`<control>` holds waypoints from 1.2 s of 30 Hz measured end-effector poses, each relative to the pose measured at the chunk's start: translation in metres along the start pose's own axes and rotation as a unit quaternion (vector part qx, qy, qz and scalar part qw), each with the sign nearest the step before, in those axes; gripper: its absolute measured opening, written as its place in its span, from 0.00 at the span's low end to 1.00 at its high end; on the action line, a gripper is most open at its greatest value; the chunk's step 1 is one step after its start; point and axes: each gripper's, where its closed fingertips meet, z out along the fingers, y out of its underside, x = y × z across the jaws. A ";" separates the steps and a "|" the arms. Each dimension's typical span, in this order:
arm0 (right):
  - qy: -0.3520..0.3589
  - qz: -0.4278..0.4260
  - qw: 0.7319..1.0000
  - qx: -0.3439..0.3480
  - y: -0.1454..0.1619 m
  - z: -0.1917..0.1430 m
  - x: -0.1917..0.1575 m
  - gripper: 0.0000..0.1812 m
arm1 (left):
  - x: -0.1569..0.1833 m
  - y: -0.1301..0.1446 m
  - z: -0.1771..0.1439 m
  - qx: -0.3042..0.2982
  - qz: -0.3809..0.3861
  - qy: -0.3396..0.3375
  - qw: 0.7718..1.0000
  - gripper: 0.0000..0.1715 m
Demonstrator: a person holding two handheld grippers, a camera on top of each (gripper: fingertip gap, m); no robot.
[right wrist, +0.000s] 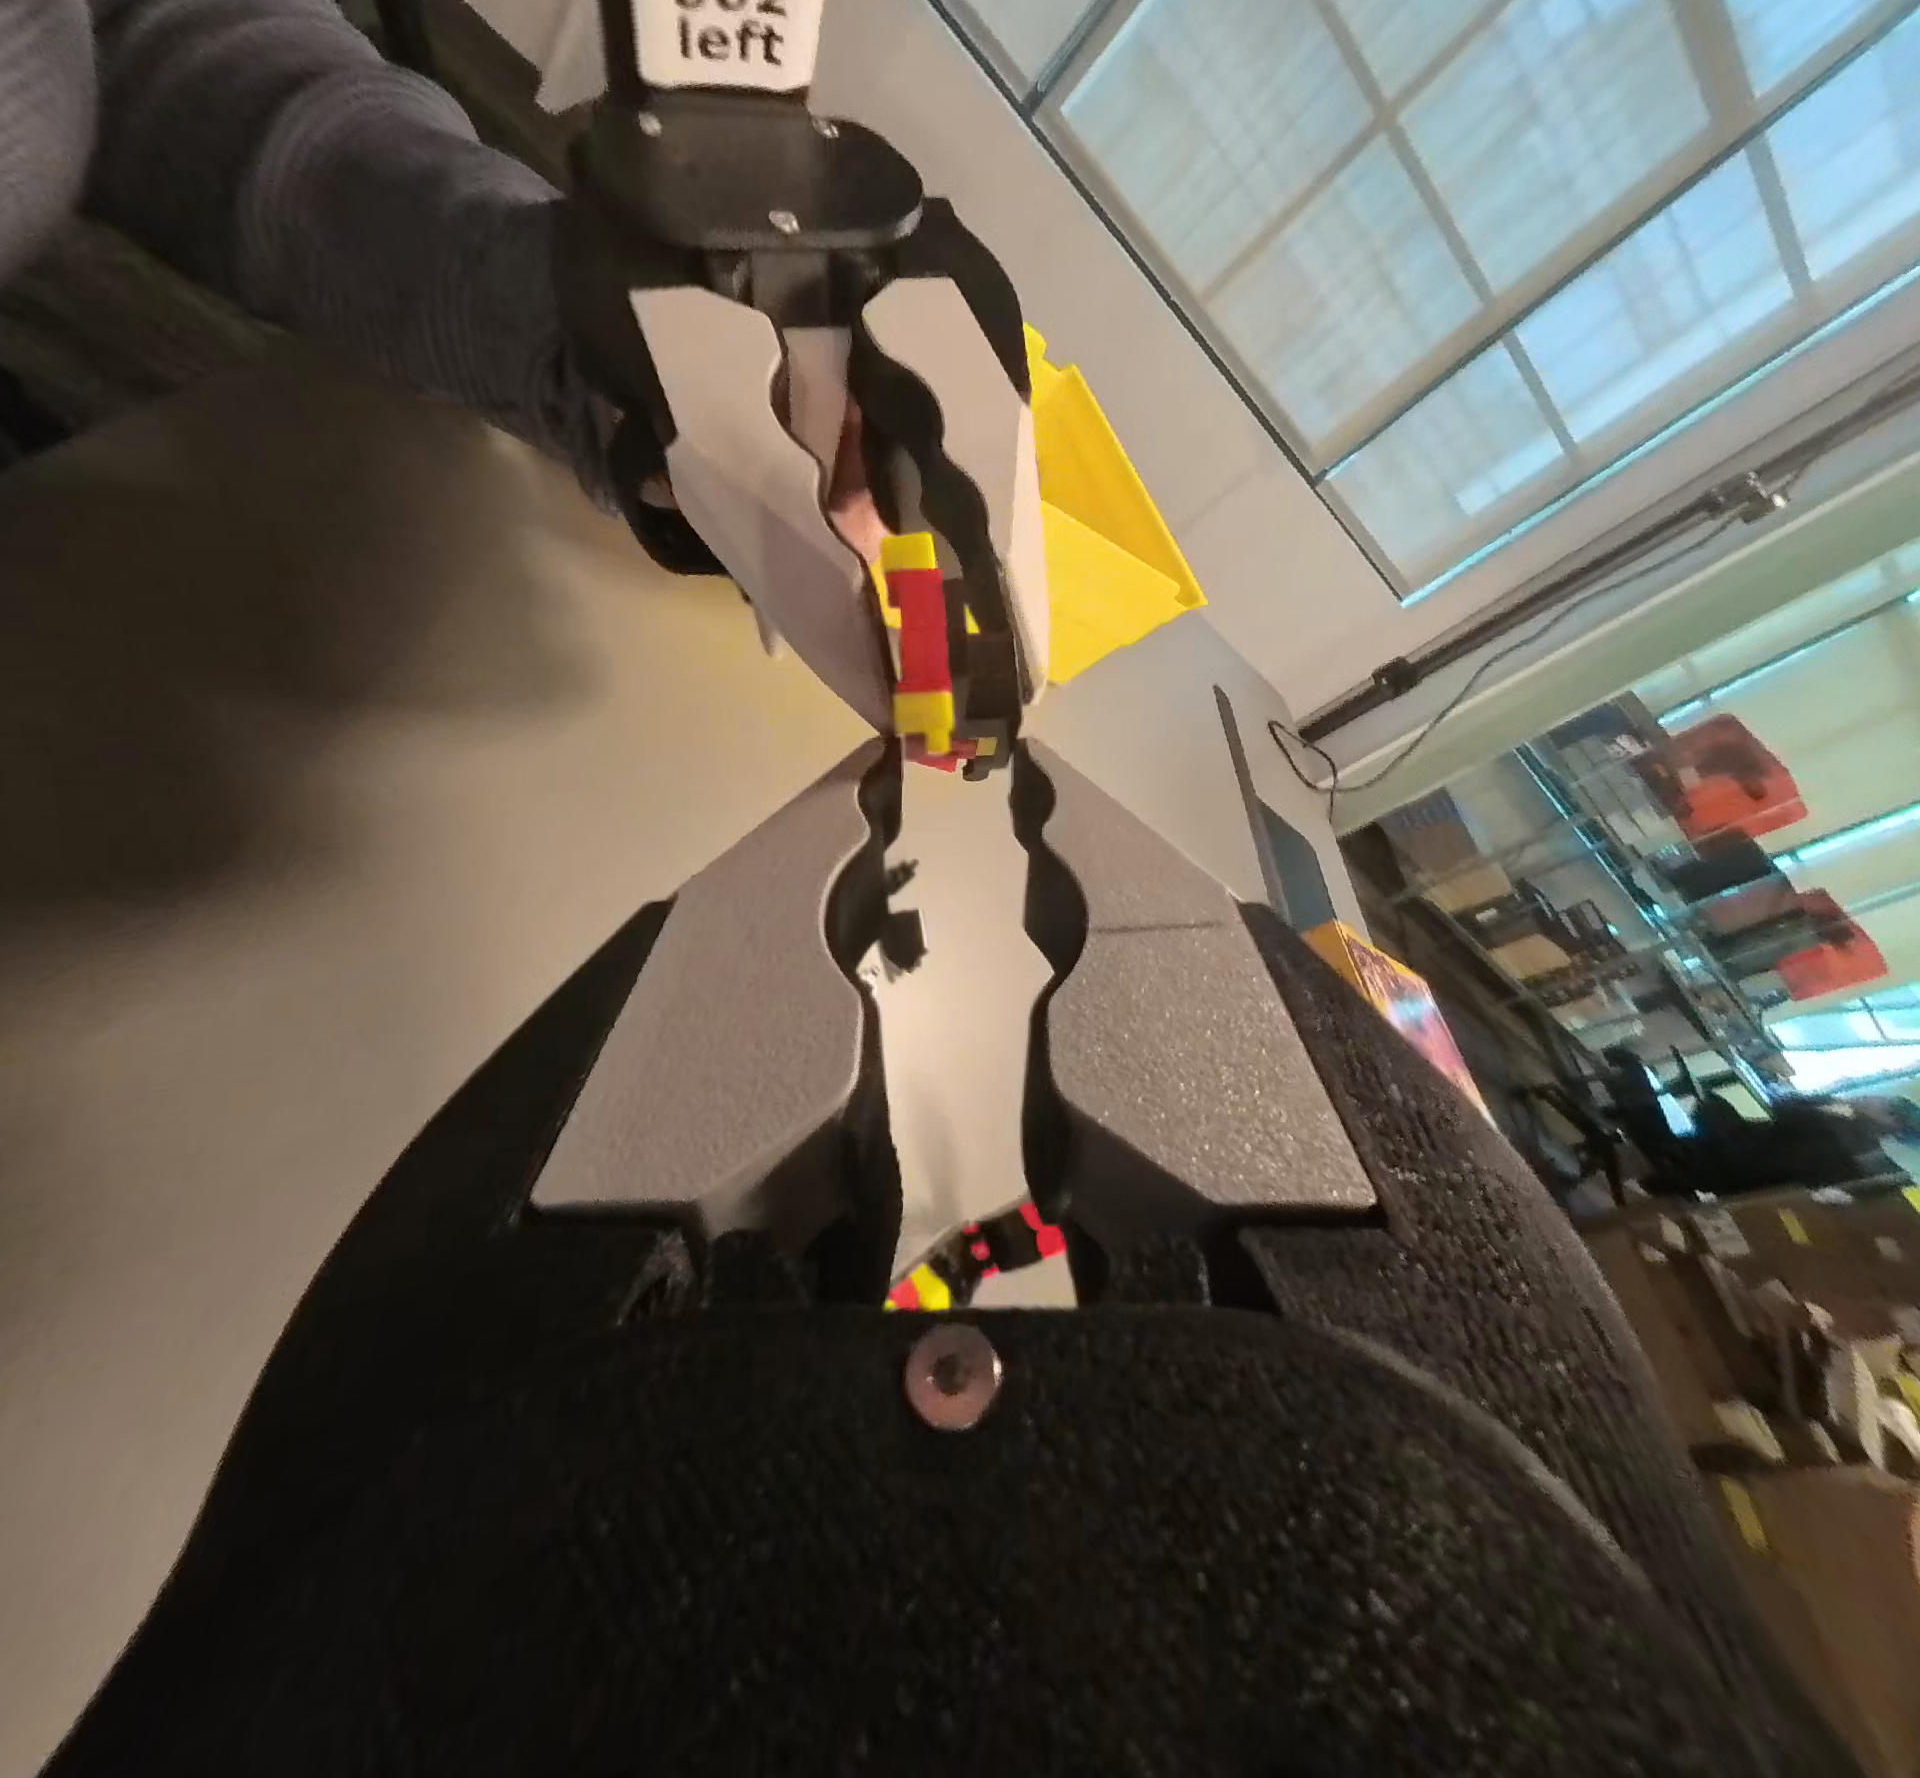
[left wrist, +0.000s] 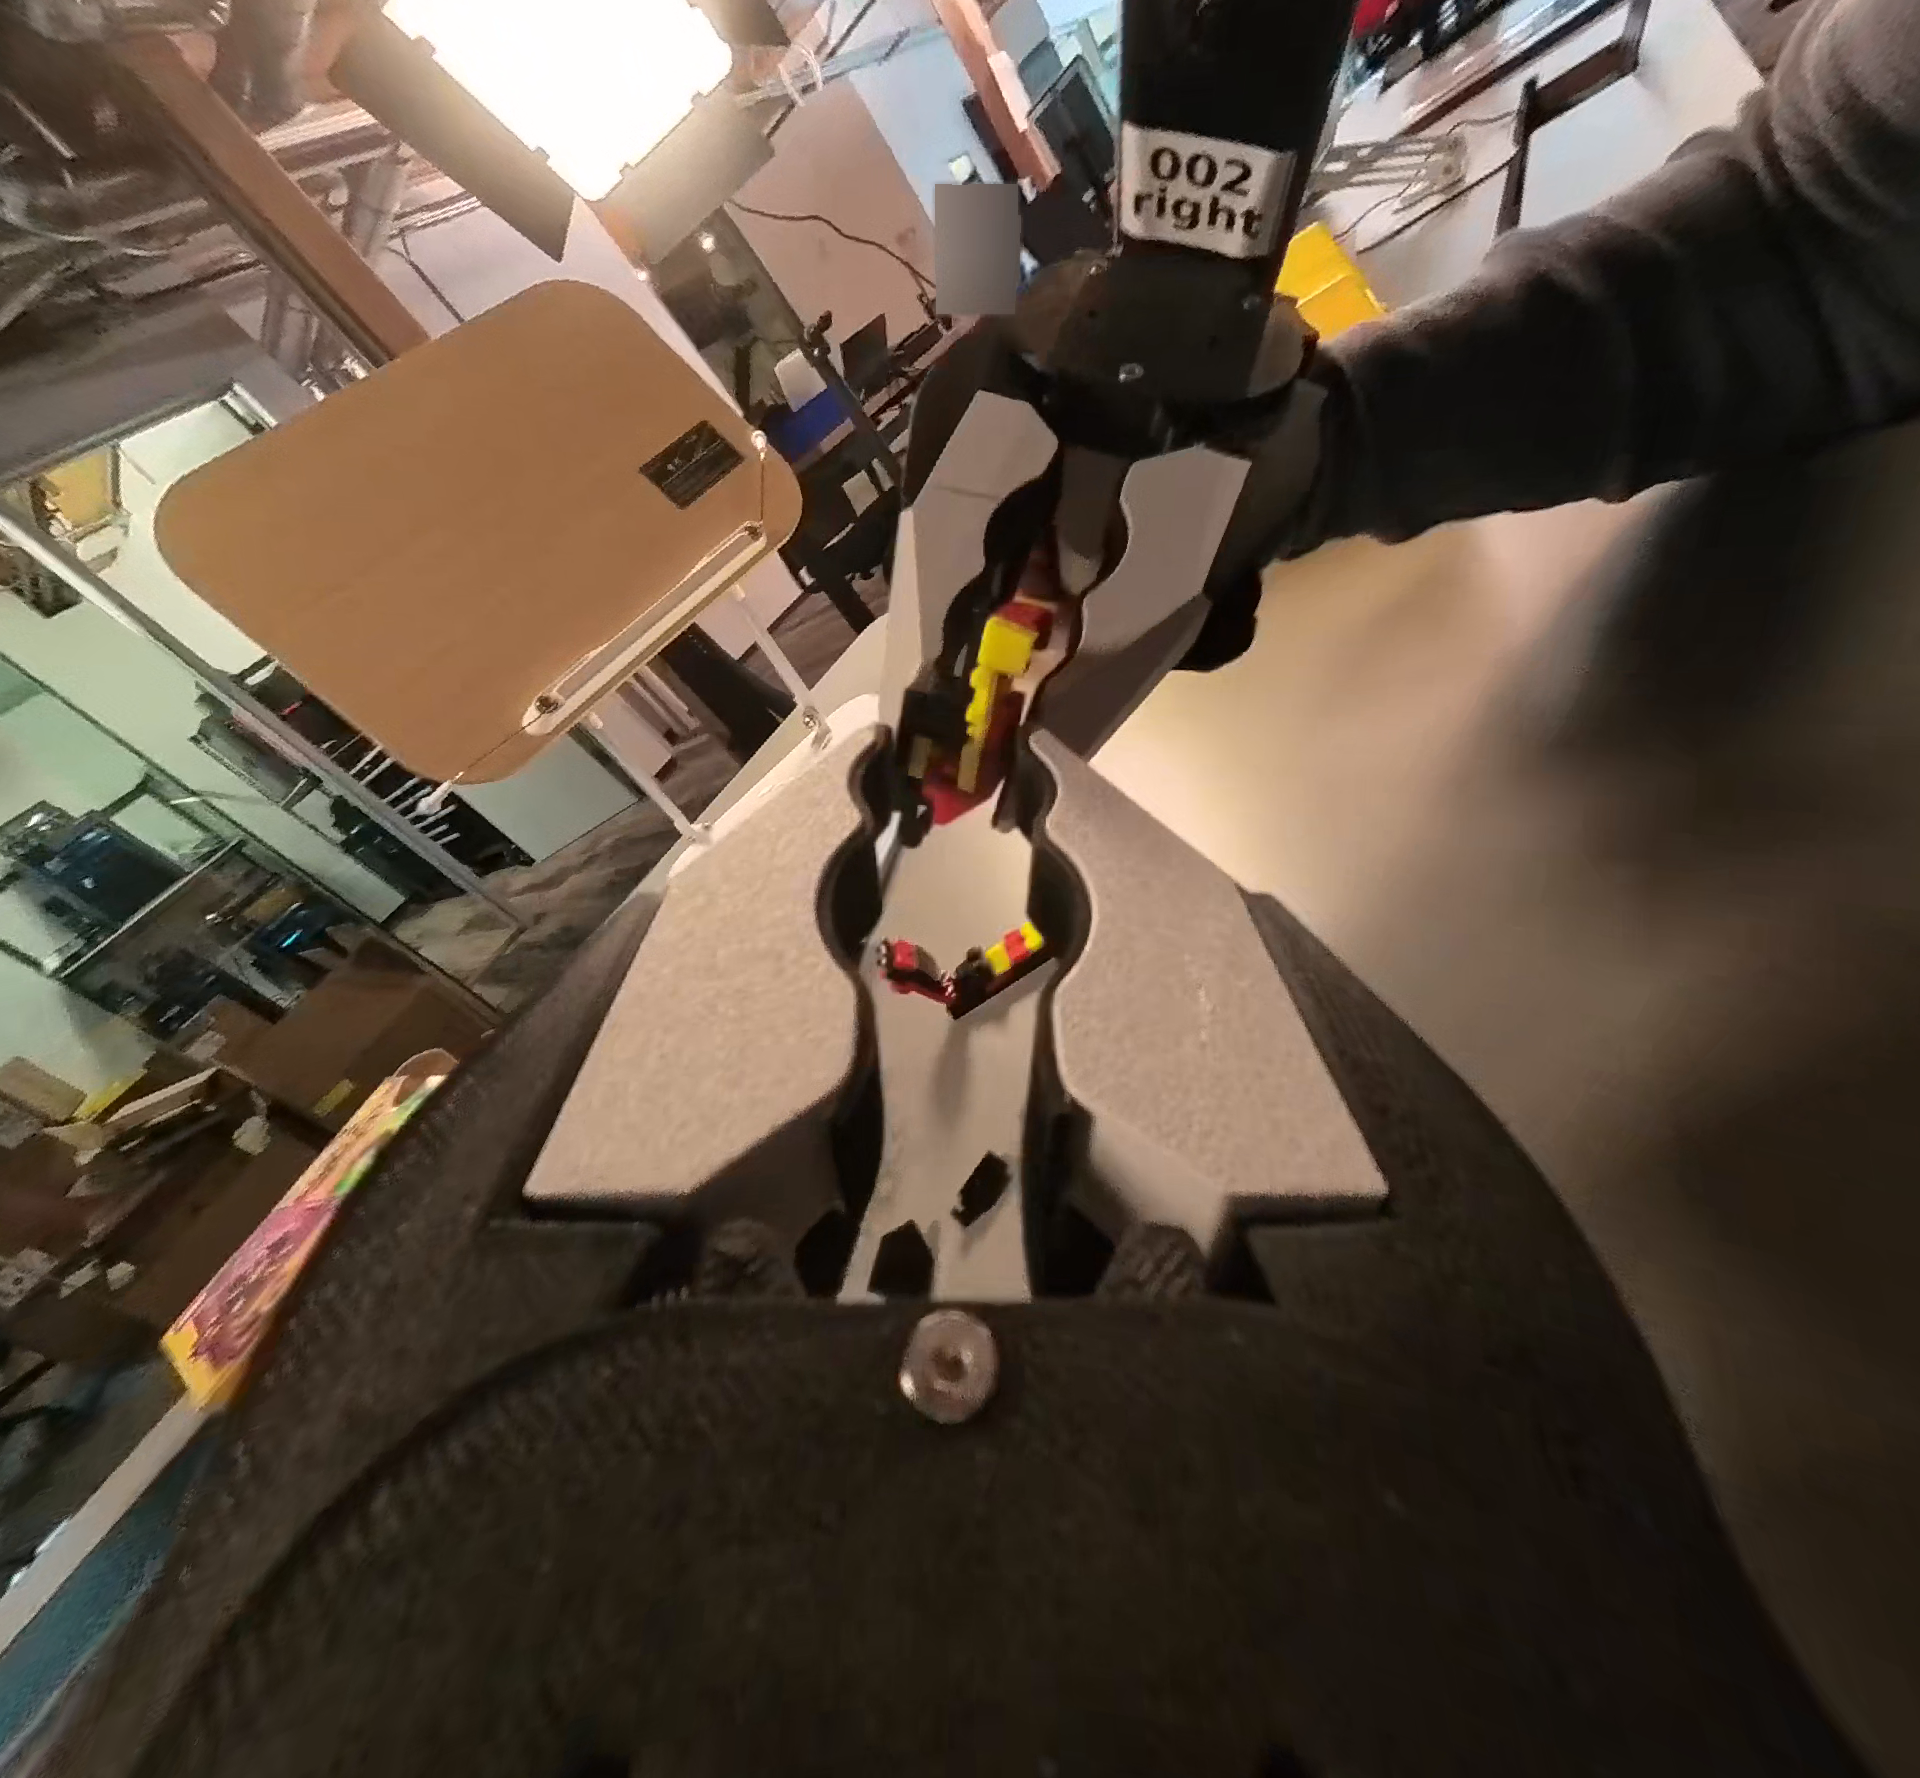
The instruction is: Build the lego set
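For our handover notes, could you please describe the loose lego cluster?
Start at the pale table, framed between the fingers of the left gripper. The small red-yellow-black cluster lies flat there, beside plain black bits, unlike the model gripped above.

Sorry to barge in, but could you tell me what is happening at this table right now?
A person is building a lego set with a handheld gripper in each hand. The two grippers meet tip to tip above the pale table, both closing on a red, yellow and black lego assembly. The left gripper holds its lower end and the right gripper its other end. Below them, a smaller red and yellow sub-assembly and a few loose black pieces lie on the table.
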 end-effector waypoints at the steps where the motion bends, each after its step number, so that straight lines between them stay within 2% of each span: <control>1: 0.001 0.002 1.000 -0.013 0.004 0.000 0.001 0.15 | -0.004 0.003 0.001 -0.010 0.005 -0.013 1.000 0.12; 4: 0.011 0.016 0.998 -0.061 0.018 -0.002 0.009 0.24 | -0.024 0.020 0.001 -0.066 0.035 -0.080 0.994 0.12; 6: 0.036 -0.011 0.997 -0.063 0.016 -0.005 0.016 0.23 | -0.029 0.032 0.001 -0.105 0.063 -0.100 0.987 0.12; 8: 0.052 -0.056 0.995 -0.069 0.012 -0.006 0.018 0.17 | -0.028 0.043 0.002 -0.137 0.098 -0.108 0.980 0.12; 10: 0.052 -0.097 0.989 -0.100 0.015 -0.005 0.015 0.15 | -0.024 0.049 0.004 -0.154 0.127 -0.105 0.974 0.12; 14: 0.029 -0.153 0.974 -0.167 0.032 0.000 0.003 0.09 | -0.018 0.050 0.006 -0.156 0.147 -0.096 0.972 0.12; 16: 0.034 -0.165 0.971 -0.169 0.032 0.000 0.004 0.04 | -0.016 0.051 0.006 -0.158 0.145 -0.088 0.973 0.12; 20: 0.023 -0.151 0.977 -0.149 0.029 -0.002 0.003 0.04 | -0.014 0.047 0.006 -0.144 0.134 -0.087 0.977 0.13; 22: 0.013 -0.152 0.980 -0.132 0.023 -0.003 -0.001 0.04 | -0.011 0.050 0.007 -0.151 0.127 -0.074 0.978 0.25; 23: 0.006 -0.150 0.981 -0.122 0.020 -0.002 -0.004 0.04 | -0.008 0.052 0.008 -0.155 0.122 -0.061 0.978 0.28; 24: 0.000 -0.146 0.983 -0.114 0.018 -0.002 -0.006 0.04 | -0.004 0.053 0.008 -0.156 0.119 -0.051 0.979 0.26; 25: -0.006 -0.141 0.984 -0.110 0.017 -0.001 -0.009 0.04 | -0.004 0.053 0.008 -0.151 0.124 -0.051 0.979 0.17; 26: -0.003 -0.135 0.985 -0.108 0.017 0.000 -0.008 0.05 | -0.006 0.052 0.007 -0.150 0.136 -0.061 0.977 0.12; 27: 0.008 -0.126 0.986 -0.107 0.017 0.000 -0.005 0.05 | -0.008 0.053 0.007 -0.156 0.137 -0.066 0.976 0.12; 29: 0.034 -0.078 0.990 -0.113 0.024 -0.001 0.005 0.12 | -0.017 0.060 0.005 -0.184 0.123 -0.086 0.971 0.12; 31: 0.024 0.037 0.991 -0.129 0.038 -0.003 0.004 0.15 | -0.025 0.071 -0.001 -0.216 0.132 -0.112 0.961 0.12; 33: -0.045 0.157 0.976 -0.143 0.054 -0.004 -0.024 0.15 | -0.029 0.082 -0.007 -0.250 0.158 -0.134 0.946 0.12; 34: -0.078 0.193 0.965 -0.161 0.064 -0.006 -0.041 0.15 | -0.027 0.088 -0.010 -0.261 0.175 -0.140 0.939 0.12; 36: -0.096 0.227 0.949 -0.195 0.084 -0.008 -0.062 0.16 | -0.023 0.099 -0.015 -0.285 0.214 -0.145 0.923 0.12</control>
